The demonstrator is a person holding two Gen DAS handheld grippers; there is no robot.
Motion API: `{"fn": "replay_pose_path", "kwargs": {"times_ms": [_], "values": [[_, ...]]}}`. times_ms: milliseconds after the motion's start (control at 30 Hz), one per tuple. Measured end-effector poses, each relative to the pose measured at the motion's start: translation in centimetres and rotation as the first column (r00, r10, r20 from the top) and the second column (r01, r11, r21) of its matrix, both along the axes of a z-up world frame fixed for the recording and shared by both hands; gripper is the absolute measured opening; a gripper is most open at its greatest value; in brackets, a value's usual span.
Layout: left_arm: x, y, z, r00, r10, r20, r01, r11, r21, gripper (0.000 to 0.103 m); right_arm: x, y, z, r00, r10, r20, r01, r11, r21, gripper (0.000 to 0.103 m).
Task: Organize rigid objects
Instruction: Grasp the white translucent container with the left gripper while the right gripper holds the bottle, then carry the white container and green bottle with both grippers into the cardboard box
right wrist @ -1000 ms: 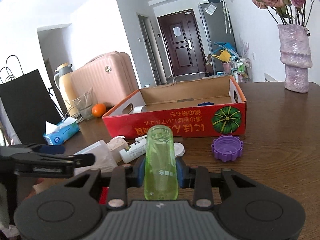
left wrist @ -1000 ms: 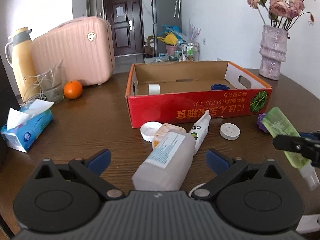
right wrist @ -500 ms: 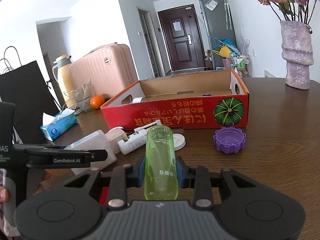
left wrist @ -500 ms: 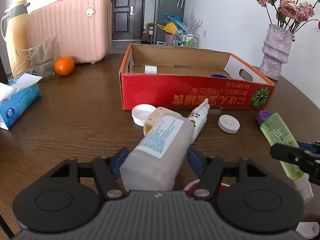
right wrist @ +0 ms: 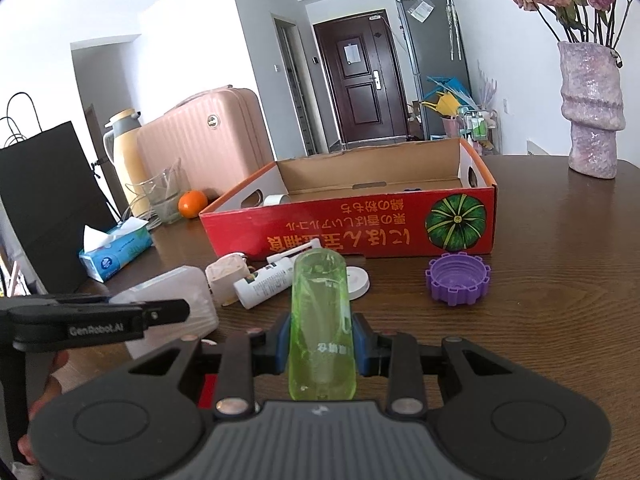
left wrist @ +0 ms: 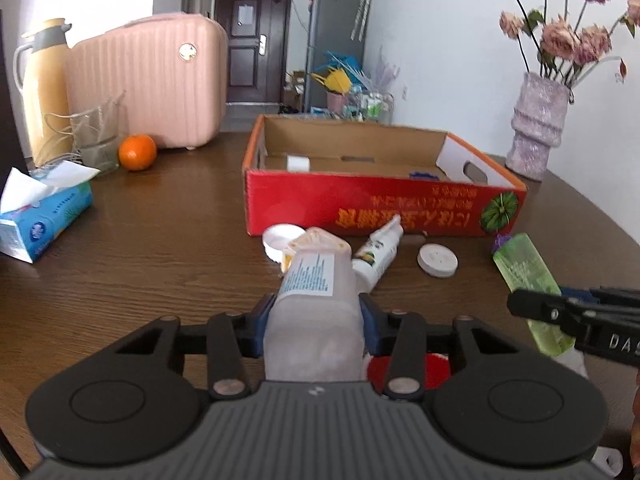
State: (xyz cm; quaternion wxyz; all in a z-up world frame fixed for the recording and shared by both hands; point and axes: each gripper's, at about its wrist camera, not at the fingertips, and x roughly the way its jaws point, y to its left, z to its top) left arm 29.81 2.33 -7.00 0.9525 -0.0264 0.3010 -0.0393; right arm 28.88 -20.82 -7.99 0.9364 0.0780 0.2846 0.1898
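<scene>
Between my left fingers [left wrist: 314, 322], closing on the translucent bottle [left wrist: 316, 300], I should squeeze squarely; my right fingers [right wrist: 322, 344] grip the green bottle [right wrist: 322, 320] tight.

My left gripper [left wrist: 314, 316] points forward and a little downward, its jaws closing, with the translucent white bottle [left wrist: 314, 304] between the blue pads and both pads against its sides. My right gripper [right wrist: 322, 340] points the same way, clamped tight on the green bottle [right wrist: 322, 320]. My left hand [right wrist: 40, 392] shows at the edge of the right wrist view, behind its gripper
</scene>
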Motion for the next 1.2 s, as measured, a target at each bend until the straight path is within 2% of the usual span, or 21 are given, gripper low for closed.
{"fn": "replay_pose_path", "kwargs": {"times_ms": [400,633,933,1200], "values": [[-1.5,0.4,2.2,0.998,0.013,0.060,-0.011,0.999,-0.037,0.043,-0.4,-0.3,0.5,1.000,-0.008,0.009,0.008,1.000,0.019,0.030],[-1.2,0.0,5.2,0.991,0.020,0.132,-0.015,0.999,-0.039,0.043,-0.2,-1.1,2.6,0.999,-0.032,0.044,0.030,0.999,0.038,0.030],[1.3,-1.4,9.0,0.979,0.019,0.202,-0.007,0.998,-0.060,0.043,1.9,-1.3,6.6,0.992,-0.048,0.120,0.046,0.999,0.018,0.030],[5.3,-2.7,9.9,0.976,0.038,0.213,-0.016,0.994,-0.104,0.043,5.9,-1.5,7.9,0.987,-0.080,0.139,0.076,0.996,0.035,0.030]]}}
